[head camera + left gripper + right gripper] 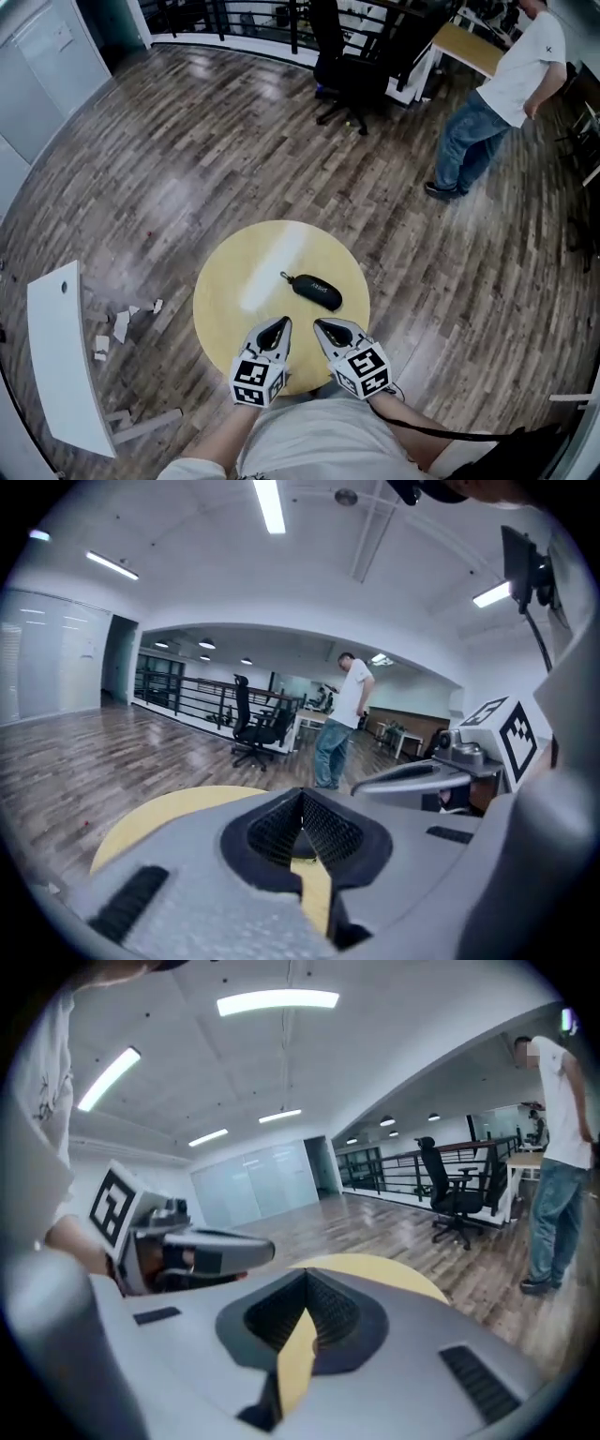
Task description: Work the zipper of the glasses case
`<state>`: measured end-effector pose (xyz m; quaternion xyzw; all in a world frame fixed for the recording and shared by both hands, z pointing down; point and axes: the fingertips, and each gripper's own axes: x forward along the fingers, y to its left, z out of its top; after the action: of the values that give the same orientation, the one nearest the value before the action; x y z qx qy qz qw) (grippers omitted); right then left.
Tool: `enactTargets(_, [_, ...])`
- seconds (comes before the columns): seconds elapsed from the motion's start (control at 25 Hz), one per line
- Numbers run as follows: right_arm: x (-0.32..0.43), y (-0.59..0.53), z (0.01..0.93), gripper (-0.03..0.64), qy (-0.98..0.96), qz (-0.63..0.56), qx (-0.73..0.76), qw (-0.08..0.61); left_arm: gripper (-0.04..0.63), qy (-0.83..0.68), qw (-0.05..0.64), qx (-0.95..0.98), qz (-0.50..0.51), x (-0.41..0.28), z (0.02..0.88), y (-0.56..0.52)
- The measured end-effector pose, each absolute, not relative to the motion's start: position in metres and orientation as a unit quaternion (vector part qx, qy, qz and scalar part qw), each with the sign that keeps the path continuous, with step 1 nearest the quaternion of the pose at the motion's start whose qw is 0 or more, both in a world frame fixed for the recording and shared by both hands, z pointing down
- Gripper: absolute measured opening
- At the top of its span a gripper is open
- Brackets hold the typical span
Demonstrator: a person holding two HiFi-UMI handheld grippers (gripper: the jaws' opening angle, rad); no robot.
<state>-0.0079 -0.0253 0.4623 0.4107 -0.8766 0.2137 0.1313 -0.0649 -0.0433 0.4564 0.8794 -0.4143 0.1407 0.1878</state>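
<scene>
A wood-plank floor (187, 159) spreads under a round yellow worktop (234, 272). Well beyond the worktop's far right edge, a person (497, 103) in a white shirt and jeans stands bent toward a desk, with a black office chair (352, 66) near them. A long white panel (61, 356) lies on the floor off the worktop's left edge, with pale scraps beside it.

Over the worktop's near edge the left hand-held gripper (281, 323) and the right hand-held gripper (322, 325) sit side by side, angled toward each other. Each has its jaws pressed together at the tips with nothing between them.

The black glasses case (317, 292) lies flat near the middle of the worktop, just beyond both tips and touched by neither. Its zipper pull (284, 276) trails off its left end.
</scene>
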Motion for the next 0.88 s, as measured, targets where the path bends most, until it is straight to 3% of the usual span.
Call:
enactTargets(0.16, [-0.049,-0.014,0.414,0.0,-0.894,0.214,0.384,0.085,0.006,-0.485,0.188,0.849,0.092,-0.104,0.425,-0.008])
enactTargets(0.88, [-0.082,0.011,0.392,-0.001,-0.909,0.185,0.368,0.07,0.006,-0.52,0.156,0.837,0.067,-0.13,0.398,-0.003])
